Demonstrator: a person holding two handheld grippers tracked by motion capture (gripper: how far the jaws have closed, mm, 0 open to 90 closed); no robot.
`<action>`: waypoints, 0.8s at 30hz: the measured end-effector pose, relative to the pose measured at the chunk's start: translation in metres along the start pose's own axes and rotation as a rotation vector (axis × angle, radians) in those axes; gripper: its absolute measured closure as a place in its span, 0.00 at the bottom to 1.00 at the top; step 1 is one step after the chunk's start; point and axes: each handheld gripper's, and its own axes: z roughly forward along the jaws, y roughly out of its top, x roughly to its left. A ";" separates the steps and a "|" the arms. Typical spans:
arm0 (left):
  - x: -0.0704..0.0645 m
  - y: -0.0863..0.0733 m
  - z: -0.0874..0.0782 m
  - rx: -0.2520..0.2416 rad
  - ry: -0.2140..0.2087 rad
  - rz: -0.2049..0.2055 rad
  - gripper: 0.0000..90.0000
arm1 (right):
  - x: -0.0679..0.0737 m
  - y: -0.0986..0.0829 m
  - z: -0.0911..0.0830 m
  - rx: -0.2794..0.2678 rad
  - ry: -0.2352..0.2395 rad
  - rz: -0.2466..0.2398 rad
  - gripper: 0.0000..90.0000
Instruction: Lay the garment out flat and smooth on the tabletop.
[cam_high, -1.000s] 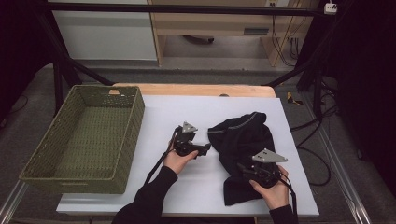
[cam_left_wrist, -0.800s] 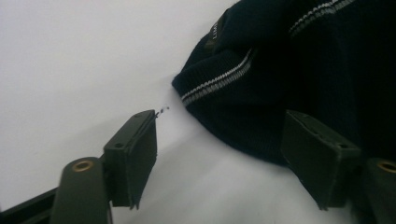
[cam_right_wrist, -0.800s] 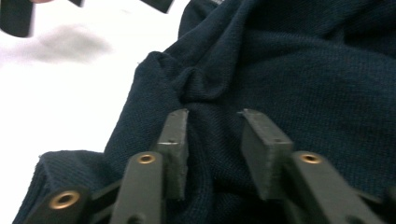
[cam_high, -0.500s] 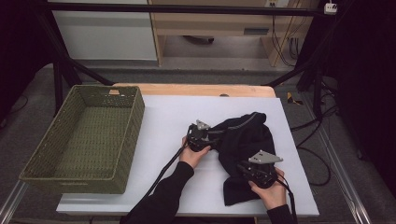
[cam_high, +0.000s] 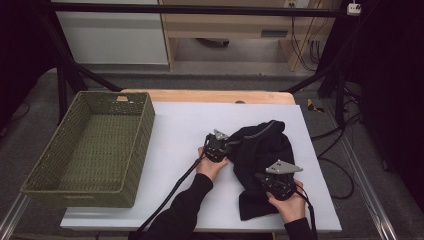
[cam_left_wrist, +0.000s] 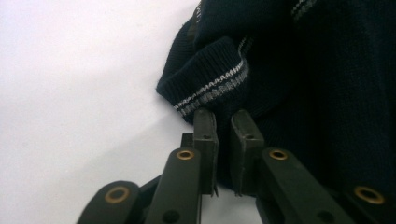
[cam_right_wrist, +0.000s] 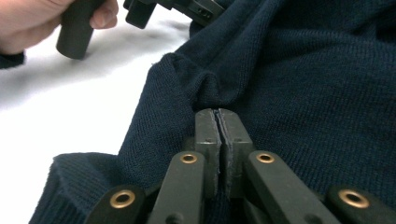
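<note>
Sweater (cam_right_wrist: 299, 70) – dark ribbed knit, matt; basket (cam_high: 90, 150) – woven wicker.

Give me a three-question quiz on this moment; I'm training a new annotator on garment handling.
1. True or false: the right gripper is shut on a pinch of the dark sweater.
2. What trims the ribbed cuff at the left gripper? A) pale stripes B) red buttons C) a zip
3. On which side of the table, in the high view, does the green basket stand?

Key: 1 true; 2 A; 3 the left.
</note>
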 end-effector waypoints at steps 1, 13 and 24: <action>0.003 0.001 -0.004 -0.005 0.001 0.005 0.93 | 0.000 0.001 -0.002 -0.002 0.004 -0.003 0.99; 0.072 -0.003 -0.107 -0.094 0.080 -0.010 0.94 | 0.020 0.031 -0.021 -0.082 0.078 -0.071 1.00; 0.076 -0.069 -0.140 -0.101 0.043 -0.040 0.94 | 0.041 0.035 0.003 0.042 0.100 -0.142 0.98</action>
